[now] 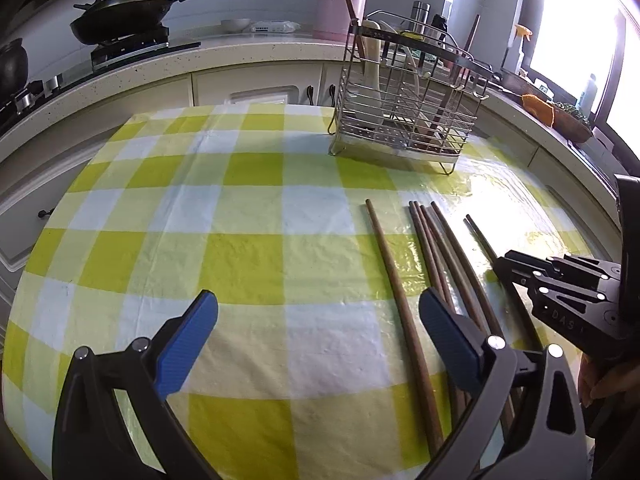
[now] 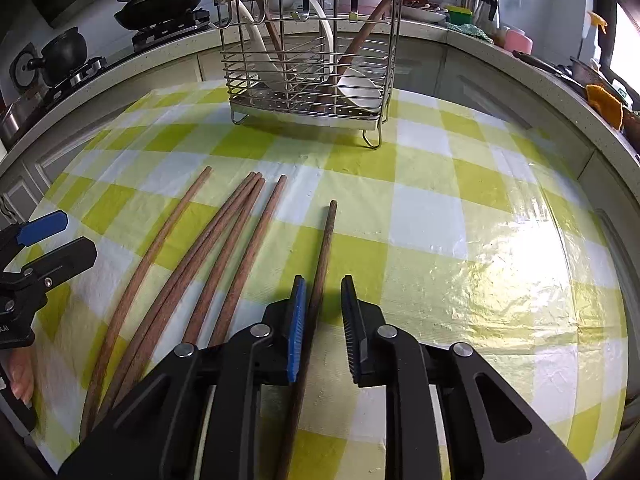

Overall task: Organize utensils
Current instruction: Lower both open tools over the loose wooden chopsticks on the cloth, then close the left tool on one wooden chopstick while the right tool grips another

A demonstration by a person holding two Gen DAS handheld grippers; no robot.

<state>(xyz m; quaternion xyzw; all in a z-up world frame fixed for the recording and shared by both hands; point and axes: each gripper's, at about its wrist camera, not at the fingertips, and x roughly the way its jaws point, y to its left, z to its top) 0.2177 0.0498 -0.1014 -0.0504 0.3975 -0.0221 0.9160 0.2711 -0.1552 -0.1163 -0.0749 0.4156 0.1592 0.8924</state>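
1. Chopsticks (image 2: 224,256) lie loose on the checked tablecloth (image 2: 460,216), toward its near edge; one chopstick (image 2: 322,276) lies apart to their right.
2. Right gripper (image 2: 323,328) straddles that single stick, jaws narrowly parted, not clamped.
3. Left gripper (image 1: 318,344) hovers wide open.
4. Wire utensil rack (image 2: 308,60) stands by the far edge.

Window (image 1: 576,40) glare on tablecloth (image 2: 500,280); fisheye-curved edges.
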